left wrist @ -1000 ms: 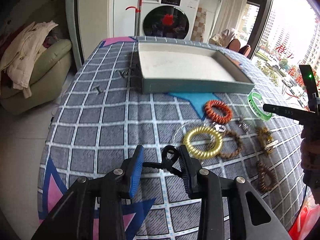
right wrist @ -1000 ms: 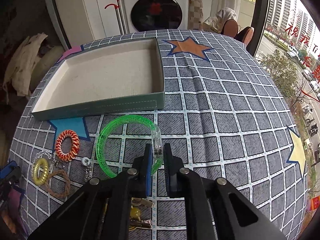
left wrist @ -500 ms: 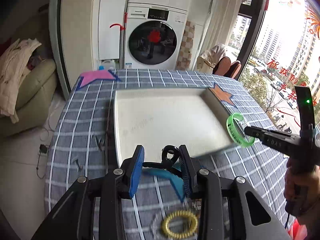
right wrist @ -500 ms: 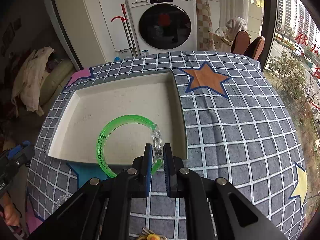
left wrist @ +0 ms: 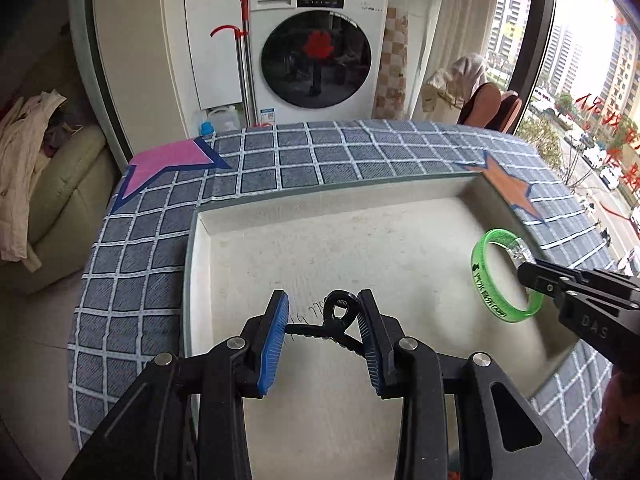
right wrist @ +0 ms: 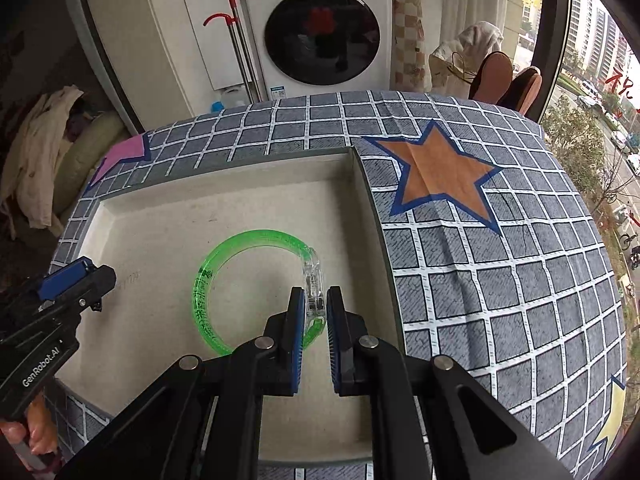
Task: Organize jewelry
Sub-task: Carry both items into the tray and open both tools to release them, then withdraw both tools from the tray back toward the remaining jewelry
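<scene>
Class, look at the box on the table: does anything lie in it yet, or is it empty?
Empty: the box floor is bare; bracelet and clip hang gripped above it.

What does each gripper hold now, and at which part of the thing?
The right gripper holds the green bangle by its clear clasp section. The left gripper holds a black hair claw clip, its pads pressing on the clip's two ends.
</scene>
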### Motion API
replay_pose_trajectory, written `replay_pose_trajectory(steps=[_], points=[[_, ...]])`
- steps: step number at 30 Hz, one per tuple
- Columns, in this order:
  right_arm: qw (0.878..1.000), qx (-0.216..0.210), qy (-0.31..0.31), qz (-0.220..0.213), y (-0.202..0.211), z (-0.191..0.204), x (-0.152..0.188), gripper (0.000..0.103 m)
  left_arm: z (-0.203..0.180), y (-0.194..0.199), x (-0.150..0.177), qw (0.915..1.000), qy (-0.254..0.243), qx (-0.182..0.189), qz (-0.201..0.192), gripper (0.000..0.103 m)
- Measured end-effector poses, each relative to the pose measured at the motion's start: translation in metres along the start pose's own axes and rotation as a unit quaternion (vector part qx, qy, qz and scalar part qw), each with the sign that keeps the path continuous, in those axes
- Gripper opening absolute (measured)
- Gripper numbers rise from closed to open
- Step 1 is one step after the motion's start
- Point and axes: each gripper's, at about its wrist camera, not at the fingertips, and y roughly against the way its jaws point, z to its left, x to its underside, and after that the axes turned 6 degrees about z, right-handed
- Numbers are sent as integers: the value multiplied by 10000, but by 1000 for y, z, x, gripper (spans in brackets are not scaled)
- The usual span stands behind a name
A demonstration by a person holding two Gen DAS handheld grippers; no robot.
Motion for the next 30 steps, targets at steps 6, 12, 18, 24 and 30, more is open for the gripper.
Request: replay_pose_trajectory(steps=[6, 12, 18, 24, 30], points=[[9999, 67, -24, 149, -19, 1, -1, 12, -2, -20, 3, 9997, 20, -173, 180, 55], [9998, 126, -33, 160, -23, 4, 4, 15, -9, -28, 5, 9981, -188, -556, 176, 59], [10000, -12, -44, 77, -17, 6, 7, 43, -14, -21, 7, 9960, -345, -824, 60, 85], [9990, -324, -216, -236, 16, 4, 16, 52, -14, -2, 10, 9974, -264, -670, -98, 85], [9967, -518, -325, -528, 54, -3, 34, 65, -15, 33, 26, 9967, -276, -639, -414, 103]])
